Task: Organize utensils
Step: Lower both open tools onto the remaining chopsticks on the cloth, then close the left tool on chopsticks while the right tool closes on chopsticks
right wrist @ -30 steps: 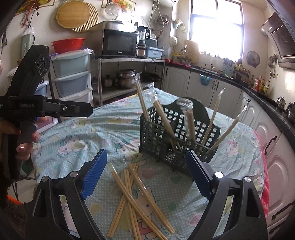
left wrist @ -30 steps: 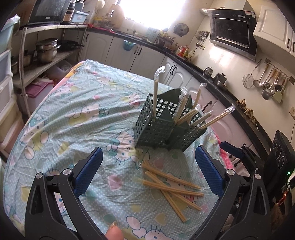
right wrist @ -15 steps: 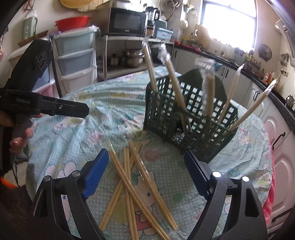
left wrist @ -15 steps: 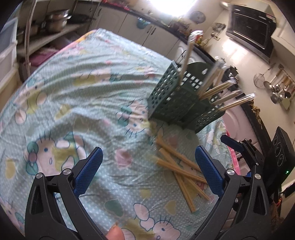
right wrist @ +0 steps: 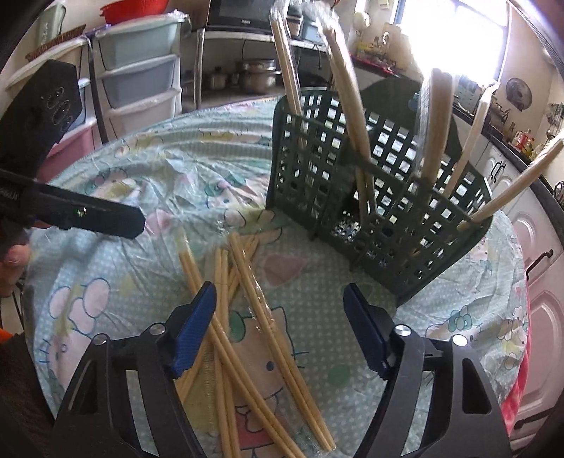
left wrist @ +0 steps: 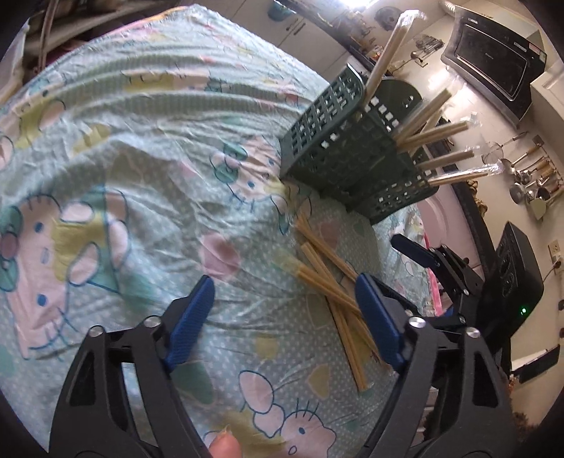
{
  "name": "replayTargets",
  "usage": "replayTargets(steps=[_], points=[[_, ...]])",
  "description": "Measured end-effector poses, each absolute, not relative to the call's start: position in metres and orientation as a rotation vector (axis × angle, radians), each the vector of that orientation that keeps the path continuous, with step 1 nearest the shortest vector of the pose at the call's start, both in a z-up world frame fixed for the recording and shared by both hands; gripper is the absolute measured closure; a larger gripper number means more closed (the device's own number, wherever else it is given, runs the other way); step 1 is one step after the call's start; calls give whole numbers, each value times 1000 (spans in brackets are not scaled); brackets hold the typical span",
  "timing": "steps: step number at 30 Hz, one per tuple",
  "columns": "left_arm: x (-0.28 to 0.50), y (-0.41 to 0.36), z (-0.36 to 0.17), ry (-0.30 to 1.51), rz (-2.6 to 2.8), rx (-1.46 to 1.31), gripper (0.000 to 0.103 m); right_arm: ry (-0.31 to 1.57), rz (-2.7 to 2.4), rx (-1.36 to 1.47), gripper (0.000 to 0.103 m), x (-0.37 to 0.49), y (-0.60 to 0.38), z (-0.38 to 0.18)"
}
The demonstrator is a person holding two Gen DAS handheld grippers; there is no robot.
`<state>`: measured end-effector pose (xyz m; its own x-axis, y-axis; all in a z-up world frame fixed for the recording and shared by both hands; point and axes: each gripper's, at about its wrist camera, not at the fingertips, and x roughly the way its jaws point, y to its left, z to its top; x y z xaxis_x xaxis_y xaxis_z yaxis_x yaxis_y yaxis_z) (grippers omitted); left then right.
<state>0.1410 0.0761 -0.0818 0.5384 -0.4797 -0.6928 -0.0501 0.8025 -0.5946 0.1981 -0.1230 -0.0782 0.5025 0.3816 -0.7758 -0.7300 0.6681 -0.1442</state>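
Chopsticks (right wrist: 243,317) lying loose beside the green caddy (right wrist: 380,197) are looking light, stiff and slippery in wrappers, so both the left gripper (left wrist: 282,324) and right gripper (right wrist: 278,327), narrowing with nothing pinched, are best taking one mid-length.

both grippers lower, fingers (left wrist: 192,320) closing

No text legible in either view. Microwave (right wrist: 243,14) front carries a small white brand mark, too small to read. Range hood (left wrist: 493,53) shows a faint mark, likewise unreadable. Left gripper (right wrist: 70,211) arm lettering blurred.
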Motion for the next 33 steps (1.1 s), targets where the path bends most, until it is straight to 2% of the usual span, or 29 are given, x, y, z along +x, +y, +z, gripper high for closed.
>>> replayTargets(steps=[4, 10, 14, 23, 26, 33], points=[[147, 73, -91, 995, -309, -669, 43, 806, 718, -524, 38, 204, -118, -84], [156, 73, -102, 1002, -330, -755, 52, 841, 744, -564, 46, 212, -107, -94], [163, 73, -106, 1004, -337, -789, 58, 855, 755, -577, 47, 217, -100, -98], [167, 70, -112, 1020, -347, -796, 82, 860, 779, -579, 53, 225, -86, -95], [168, 68, -114, 1024, -351, -796, 85, 863, 790, -585, 58, 226, -80, -96], [167, 71, -114, 1024, -359, -801, 88, 886, 828, -582, 78, 227, -67, -100]])
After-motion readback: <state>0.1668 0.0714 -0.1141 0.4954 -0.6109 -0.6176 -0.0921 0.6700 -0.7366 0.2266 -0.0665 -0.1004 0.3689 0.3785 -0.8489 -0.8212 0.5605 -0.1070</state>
